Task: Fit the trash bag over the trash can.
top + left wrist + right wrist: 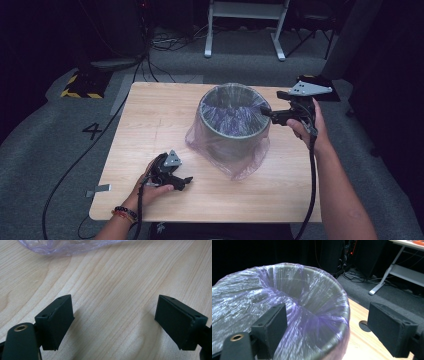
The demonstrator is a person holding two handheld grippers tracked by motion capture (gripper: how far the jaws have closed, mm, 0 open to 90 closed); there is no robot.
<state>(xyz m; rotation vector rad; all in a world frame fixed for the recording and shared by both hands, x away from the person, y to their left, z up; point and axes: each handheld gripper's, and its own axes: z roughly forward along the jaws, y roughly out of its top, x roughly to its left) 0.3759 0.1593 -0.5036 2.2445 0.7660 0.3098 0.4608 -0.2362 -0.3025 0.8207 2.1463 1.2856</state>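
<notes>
A light wooden rectangular surface (150, 120) with rounded corners is set on a grey carpeted floor (45, 135). A black figure "4" (92, 131) is marked on the carpet to the left of it, and a small strip of grey tape (98, 190) is stuck nearer the front corner. A black block edged with yellow-and-black hazard stripes (82, 85) is placed at the far left, and black cables (160, 42) are strewn across the floor behind. A white metal table frame (245, 25) is seen at the back. The surroundings are kept dark, closed off by black hangings.
</notes>
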